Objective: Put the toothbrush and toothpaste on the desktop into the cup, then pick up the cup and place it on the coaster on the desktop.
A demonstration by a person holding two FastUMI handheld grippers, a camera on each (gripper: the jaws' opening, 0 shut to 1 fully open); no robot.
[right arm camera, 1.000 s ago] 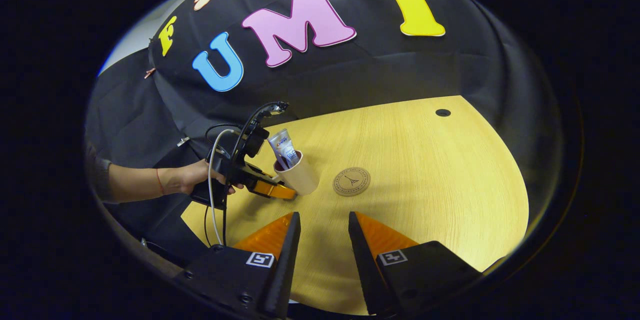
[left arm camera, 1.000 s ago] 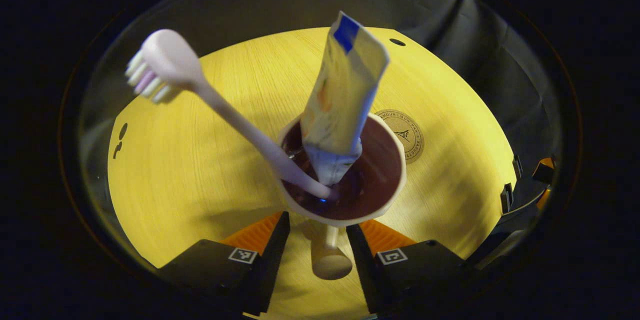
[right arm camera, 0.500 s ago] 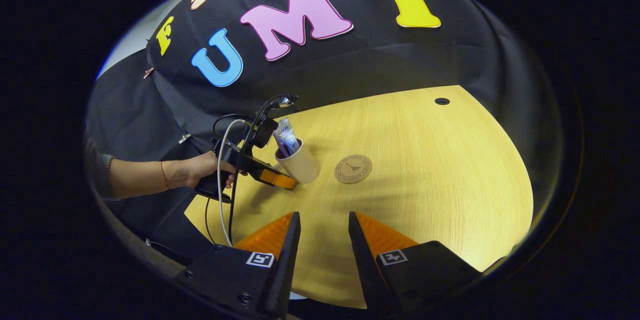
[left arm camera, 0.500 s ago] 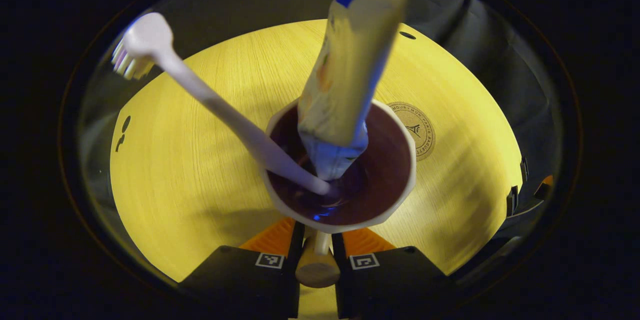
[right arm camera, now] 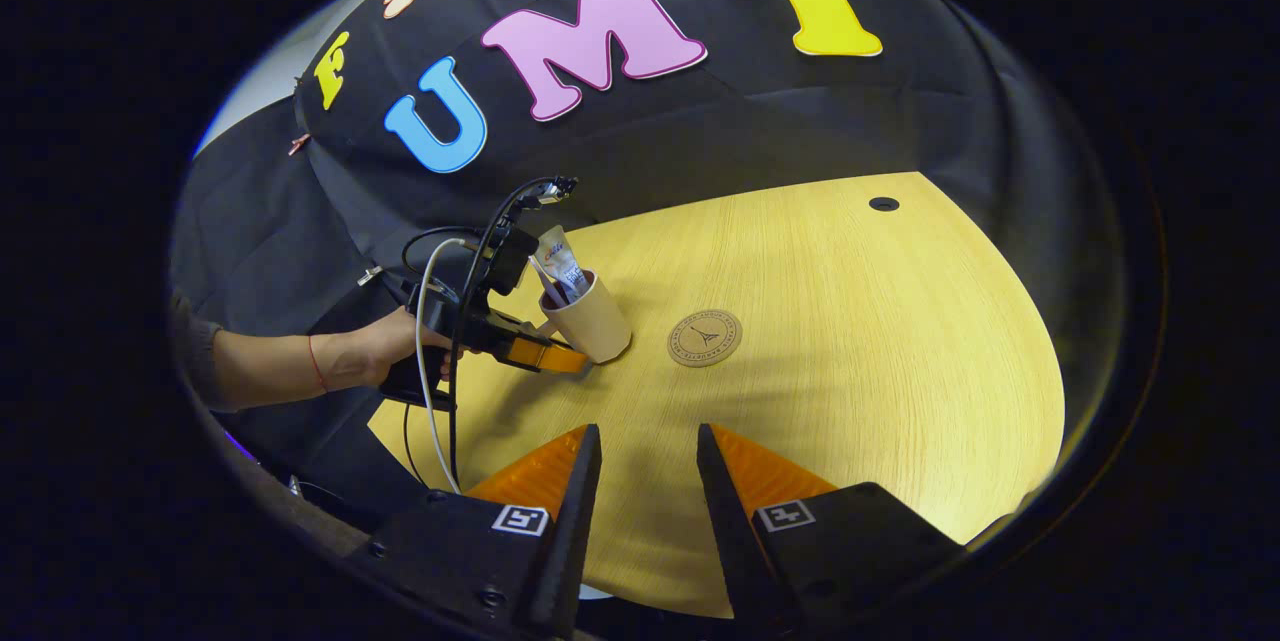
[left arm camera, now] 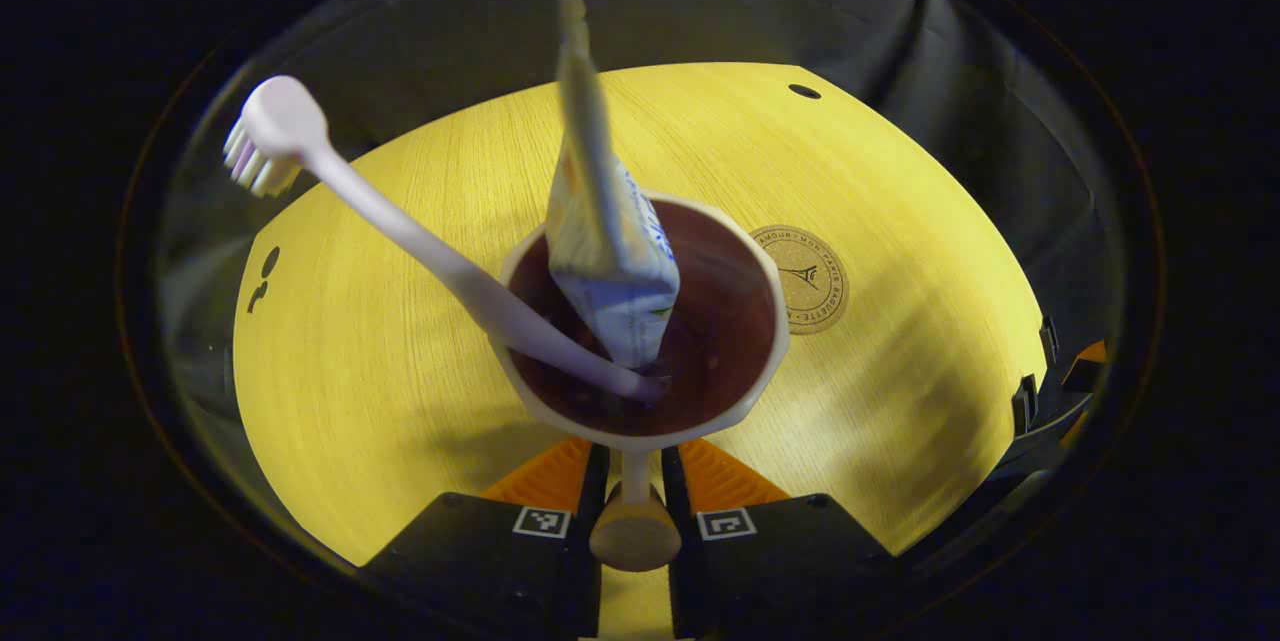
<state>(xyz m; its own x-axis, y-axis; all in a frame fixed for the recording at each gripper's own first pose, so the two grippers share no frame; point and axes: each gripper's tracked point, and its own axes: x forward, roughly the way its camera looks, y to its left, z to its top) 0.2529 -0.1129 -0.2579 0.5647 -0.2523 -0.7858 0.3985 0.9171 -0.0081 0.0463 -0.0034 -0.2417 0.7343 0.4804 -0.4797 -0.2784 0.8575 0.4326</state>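
light: bright on desk (right arm camera: 850,341), dim wall | shadows: soft beside cup (left arm camera: 640,321) | blur: slight on toothpaste (left arm camera: 600,211) | edges: strong fisheye bending

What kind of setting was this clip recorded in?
Likely a staged recording booth, not a real bathroom: black cloth wall, a pale wooden desktop, and a person's hand working a cabled hand-held gripper.

The left gripper (left arm camera: 633,481) closed its jaws on the cup (left arm camera: 640,426) handle (toothpaste (left arm camera: 600,241) turned).
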